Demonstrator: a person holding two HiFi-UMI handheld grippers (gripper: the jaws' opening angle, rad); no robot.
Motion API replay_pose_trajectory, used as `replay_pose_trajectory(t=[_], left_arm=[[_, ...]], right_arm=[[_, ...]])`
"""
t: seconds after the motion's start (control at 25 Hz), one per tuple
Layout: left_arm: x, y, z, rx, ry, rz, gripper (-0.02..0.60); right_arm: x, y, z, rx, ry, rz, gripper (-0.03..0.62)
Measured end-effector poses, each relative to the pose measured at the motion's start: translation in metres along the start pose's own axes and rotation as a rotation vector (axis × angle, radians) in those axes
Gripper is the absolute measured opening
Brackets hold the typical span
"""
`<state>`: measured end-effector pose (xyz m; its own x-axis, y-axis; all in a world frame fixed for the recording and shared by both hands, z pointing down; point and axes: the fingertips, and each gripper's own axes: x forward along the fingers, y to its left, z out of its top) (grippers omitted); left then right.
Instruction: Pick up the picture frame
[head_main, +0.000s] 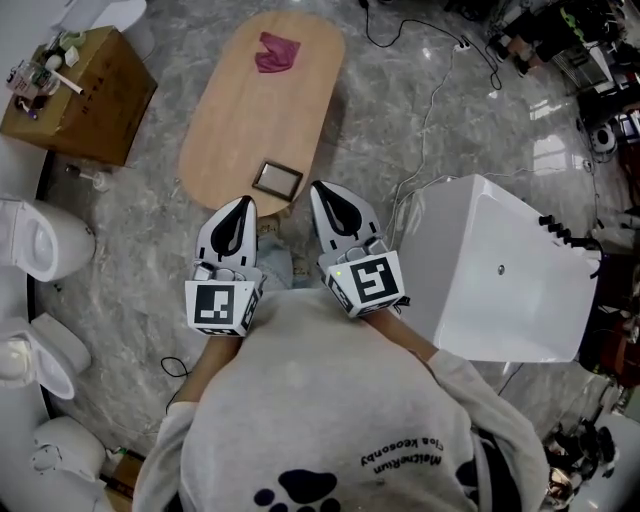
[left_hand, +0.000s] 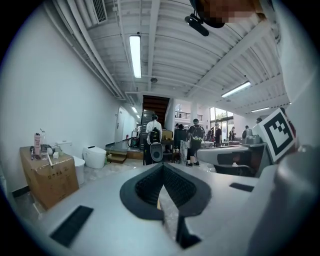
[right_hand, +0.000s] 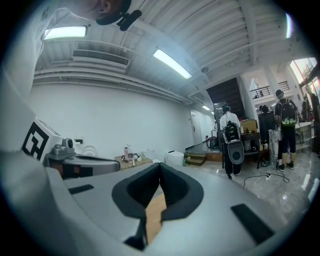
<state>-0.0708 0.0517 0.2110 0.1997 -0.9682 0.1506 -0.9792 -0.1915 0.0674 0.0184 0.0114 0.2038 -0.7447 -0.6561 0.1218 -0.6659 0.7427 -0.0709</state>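
The left tool (head_main: 243, 204) and right tool (head_main: 320, 189), side by side, are both closed tight and empty. Just ahead, between their tips, the picture frame (head_main: 277, 179) lies flat on the near end of the wooden surface (head_main: 240, 110), untouched.

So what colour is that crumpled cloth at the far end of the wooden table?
The cloth is a deep magenta-pink; the head view shows it best.

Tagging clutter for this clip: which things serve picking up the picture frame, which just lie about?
Job: picture frame on the oval table; left gripper, right gripper, both shut, empty.
Lying about: pink cloth, cardboard box, toilets, white box.
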Motion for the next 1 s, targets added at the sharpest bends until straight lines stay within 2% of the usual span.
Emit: replay_pose_trajectory(t=[0.48, 0.68, 1.0], left_arm=[[0.081, 0.050, -0.010, -0.004, 0.085, -0.172, 0.008], [0.105, 0.064, -0.014, -0.006, 0.115, -0.245, 0.008], [0.128, 0.077, -0.032, -0.020, 0.169, -0.321, 0.008]], right_arm=[[0.079, -0.031, -0.001, 0.021, 0.038, -0.122, 0.008], [0.098, -0.043, -0.004, 0.036, 0.063, -0.194, 0.008], [0.112, -0.058, -0.015, 0.060, 0.102, -0.288, 0.008]])
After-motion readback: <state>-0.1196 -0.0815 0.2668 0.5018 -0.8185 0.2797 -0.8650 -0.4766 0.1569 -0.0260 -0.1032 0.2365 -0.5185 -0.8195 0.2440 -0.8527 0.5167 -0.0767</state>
